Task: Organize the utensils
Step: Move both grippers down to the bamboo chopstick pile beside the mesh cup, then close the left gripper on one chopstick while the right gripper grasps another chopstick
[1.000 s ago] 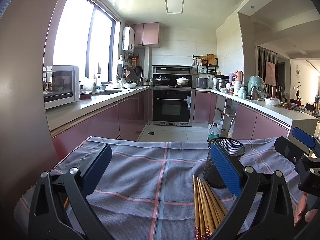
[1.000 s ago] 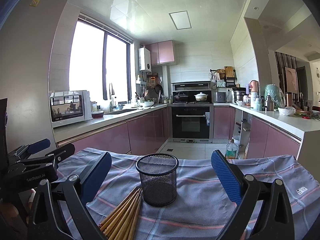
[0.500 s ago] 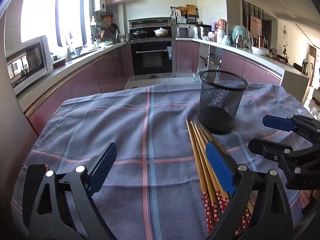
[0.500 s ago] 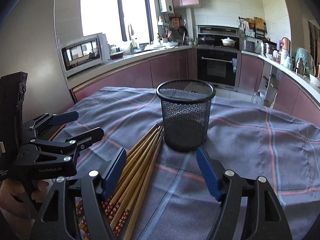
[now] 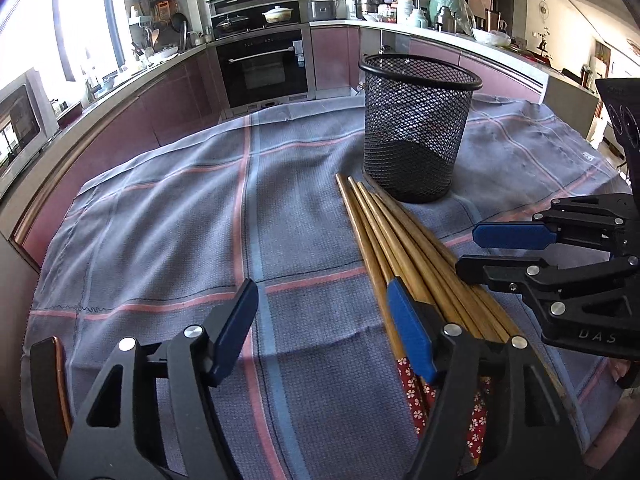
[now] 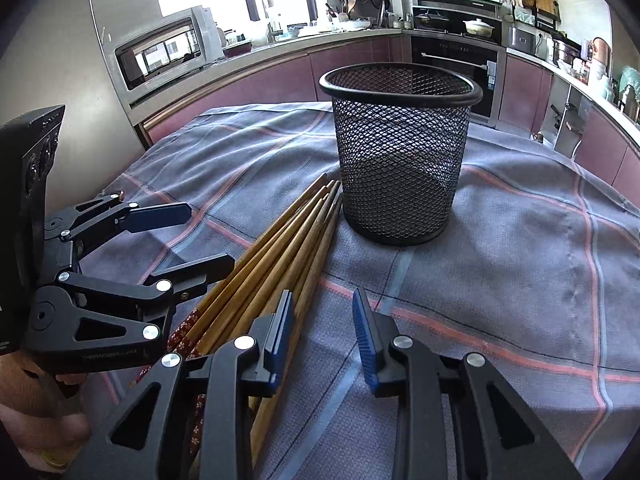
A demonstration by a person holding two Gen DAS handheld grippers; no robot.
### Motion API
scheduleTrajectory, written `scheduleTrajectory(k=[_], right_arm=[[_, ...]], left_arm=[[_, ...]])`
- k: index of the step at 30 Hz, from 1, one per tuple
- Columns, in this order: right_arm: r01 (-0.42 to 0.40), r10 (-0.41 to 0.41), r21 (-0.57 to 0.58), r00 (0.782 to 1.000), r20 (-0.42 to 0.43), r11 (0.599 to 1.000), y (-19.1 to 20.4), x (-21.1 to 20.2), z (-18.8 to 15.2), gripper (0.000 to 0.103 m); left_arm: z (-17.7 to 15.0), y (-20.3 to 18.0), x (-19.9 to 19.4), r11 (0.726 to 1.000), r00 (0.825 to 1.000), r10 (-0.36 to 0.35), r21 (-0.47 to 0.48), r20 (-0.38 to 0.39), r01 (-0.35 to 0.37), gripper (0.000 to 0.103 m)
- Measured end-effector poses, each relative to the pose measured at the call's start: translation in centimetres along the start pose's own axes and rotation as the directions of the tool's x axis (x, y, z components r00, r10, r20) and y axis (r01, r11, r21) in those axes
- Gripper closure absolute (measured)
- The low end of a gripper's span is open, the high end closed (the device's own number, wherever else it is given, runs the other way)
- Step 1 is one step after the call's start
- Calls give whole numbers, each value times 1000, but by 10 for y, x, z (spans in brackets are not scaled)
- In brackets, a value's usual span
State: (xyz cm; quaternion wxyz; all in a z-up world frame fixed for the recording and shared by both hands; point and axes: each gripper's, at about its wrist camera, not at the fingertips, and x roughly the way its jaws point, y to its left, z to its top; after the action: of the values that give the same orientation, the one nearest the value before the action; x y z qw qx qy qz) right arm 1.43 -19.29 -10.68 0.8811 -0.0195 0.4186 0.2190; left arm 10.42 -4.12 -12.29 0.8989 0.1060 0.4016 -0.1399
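Note:
A bundle of wooden chopsticks (image 5: 404, 240) with red flowered ends lies on the plaid cloth, tips near an upright black mesh cup (image 5: 416, 128). The cup looks empty. My left gripper (image 5: 324, 324) is open low over the cloth, its right finger over the bundle's left side. My right gripper (image 6: 324, 332) is open, narrower, its left finger touching the right edge of the chopsticks (image 6: 280, 256), with the mesh cup (image 6: 400, 152) ahead. Each gripper shows in the other's view, the left one (image 6: 192, 236) and the right one (image 5: 492, 252).
The grey-blue plaid cloth (image 5: 168, 224) covers the table, whose far edge drops to the kitchen floor. Counters, an oven (image 5: 264, 64) and a microwave (image 6: 164, 52) stand beyond.
Both grippers have tilted down and come in low over the chopsticks. The right gripper's jaws have narrowed; the left's have closed slightly.

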Motion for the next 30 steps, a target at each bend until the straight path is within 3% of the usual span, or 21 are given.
scheduleTrajectory(k=[9,15,21,26,30], right_arm=[[35,-35,5,999,-24,999,-1,10,9,75],[64,-64,-23,997,-36,998,2,16,14,76],[64,-65,-33,997,-44,997,2,20,19,81],[16,-15,8,999,-47,1000,-3,19,20,96],[-12,14,41,999,-41,999,-7,17,18,97]], left_arm=[[9,4,7,999,998,-47,-20,-39,46,39],[15,5,17,998,996,-56,-22,-63,54,47],[21,1,20,997,995,-79,-17,-69,78,67],[23,1,21,993,991,-109,-54,-74,105,92],[23,7,20,986,988,-133,-111,-77,124,95]])
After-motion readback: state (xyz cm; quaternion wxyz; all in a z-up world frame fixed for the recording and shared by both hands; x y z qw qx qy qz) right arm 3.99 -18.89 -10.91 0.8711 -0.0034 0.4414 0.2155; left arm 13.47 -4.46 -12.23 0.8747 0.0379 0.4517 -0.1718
